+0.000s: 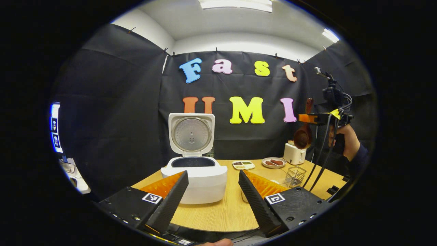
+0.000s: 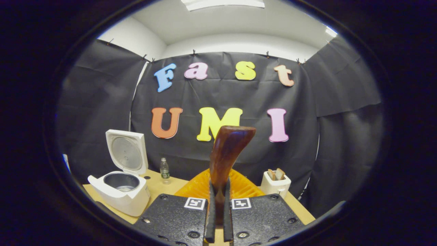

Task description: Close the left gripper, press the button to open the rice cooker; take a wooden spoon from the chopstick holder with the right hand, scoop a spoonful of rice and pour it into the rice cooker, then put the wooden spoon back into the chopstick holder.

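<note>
Holding the dark brown wooden spoon (image 2: 226,153) by its handle, the right gripper (image 2: 218,218) has both fingers pressed flat on it, jaws nearly together; the handle end rises upright in front of the camera in the right gripper view. In the left gripper view that same right gripper (image 1: 315,118) is raised high above the right end of the light wooden table (image 1: 218,212), held level by a hand (image 1: 344,138) in a dark sleeve, cables hanging down from it. The spoon (image 1: 304,135) hangs bowl-down from it, above the wire-mesh chopstick holder (image 1: 295,175) and clear of it. Whether the bowl carries rice cannot be told.

Left gripper (image 1: 213,194) sits low at the table's near edge, fingers spread wide, gripping nothing, pointing at the white rice cooker (image 1: 201,177) just ahead. Cooker lid (image 1: 191,134) stands upright, fully open; inner pot is dark in this view, and grey metal in the right gripper view (image 2: 122,181).

Farther back: a small white tray with compartments (image 1: 243,165), a round plate with reddish pieces (image 1: 273,162), a white toaster (image 1: 294,153) partly behind the spoon bowl. A clear container just behind the left gripper's right finger is mostly hidden. A small plastic bottle (image 2: 164,169) stands behind the cooker. Tray contents too small to identify.
</note>
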Demonstrator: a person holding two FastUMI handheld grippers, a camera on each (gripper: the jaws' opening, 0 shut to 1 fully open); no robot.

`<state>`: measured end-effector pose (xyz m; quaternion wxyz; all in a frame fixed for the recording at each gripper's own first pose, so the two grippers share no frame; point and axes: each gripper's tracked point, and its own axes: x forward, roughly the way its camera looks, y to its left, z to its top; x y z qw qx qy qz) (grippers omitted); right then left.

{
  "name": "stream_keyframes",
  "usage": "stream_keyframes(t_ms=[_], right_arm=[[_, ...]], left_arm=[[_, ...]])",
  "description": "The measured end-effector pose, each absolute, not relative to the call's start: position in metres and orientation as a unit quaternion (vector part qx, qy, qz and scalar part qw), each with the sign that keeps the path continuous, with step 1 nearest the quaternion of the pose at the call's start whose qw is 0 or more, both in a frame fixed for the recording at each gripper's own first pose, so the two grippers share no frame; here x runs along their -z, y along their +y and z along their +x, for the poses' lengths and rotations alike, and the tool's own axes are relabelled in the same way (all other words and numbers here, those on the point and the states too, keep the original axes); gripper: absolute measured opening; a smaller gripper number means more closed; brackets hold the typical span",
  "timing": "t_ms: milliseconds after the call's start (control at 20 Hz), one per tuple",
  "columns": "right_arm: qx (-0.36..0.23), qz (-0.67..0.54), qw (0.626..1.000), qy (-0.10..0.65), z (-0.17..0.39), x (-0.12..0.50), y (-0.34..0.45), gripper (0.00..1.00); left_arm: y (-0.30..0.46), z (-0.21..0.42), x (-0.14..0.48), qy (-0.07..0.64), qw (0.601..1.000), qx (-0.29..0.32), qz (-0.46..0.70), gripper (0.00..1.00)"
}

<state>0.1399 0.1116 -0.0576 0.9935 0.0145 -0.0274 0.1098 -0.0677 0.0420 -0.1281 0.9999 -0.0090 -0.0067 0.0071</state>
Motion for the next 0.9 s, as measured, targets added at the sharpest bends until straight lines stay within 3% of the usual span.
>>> stream_keyframes(t_ms=[550, 900], right_arm=[[-0.078, 0.038, 0.996, 0.017, 0.207, 0.143, 0.064, 0.16], [-0.079, 0.051, 0.995, 0.032, 0.211, 0.175, 0.053, 0.16]], left_arm=[[0.028, -0.047, 0.098, -0.033, 0.999, -0.005, -0.01, 0.94], [0.03, -0.009, 0.097, -0.036, 0.999, -0.017, -0.006, 0.94]])
